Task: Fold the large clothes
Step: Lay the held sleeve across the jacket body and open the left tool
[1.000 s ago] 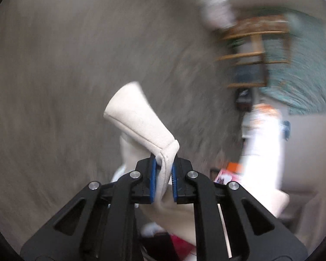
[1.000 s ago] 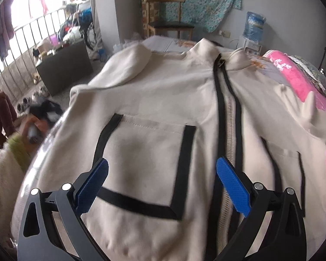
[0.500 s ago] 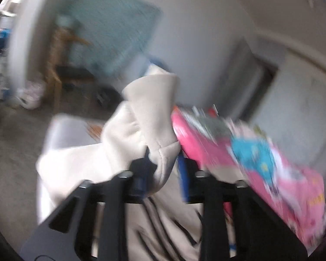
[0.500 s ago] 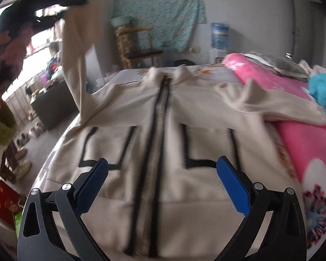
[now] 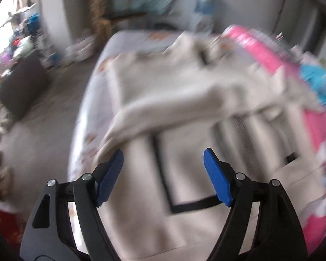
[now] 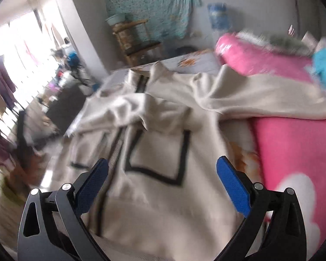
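A cream zip jacket (image 5: pixel 191 174) with black-edged pockets lies front up on the bed. One sleeve (image 5: pixel 163 108) lies folded across its chest. My left gripper (image 5: pixel 163 165) hovers above the lower front; its jaws are opening and nothing is between them. In the right wrist view the jacket (image 6: pixel 163 195) fills the middle, with the folded sleeve (image 6: pixel 123 108) bunched at the left and the other sleeve (image 6: pixel 260 100) stretched out onto the pink blanket. My right gripper (image 6: pixel 162 174) stands open above a pocket (image 6: pixel 160 156), holding nothing.
A pink blanket (image 6: pixel 293 152) covers the right side of the bed, with a blue cloth (image 6: pixel 323 65) on it. A wooden chair (image 6: pixel 137 41) and a water bottle (image 6: pixel 217 15) stand at the far wall. The floor and a dark cabinet (image 5: pixel 19 84) lie left.
The left gripper carried the sleeve cuff up and over the jacket, then let it go; its jaws went from shut to wide. The right gripper swung right across the jacket, staying open.
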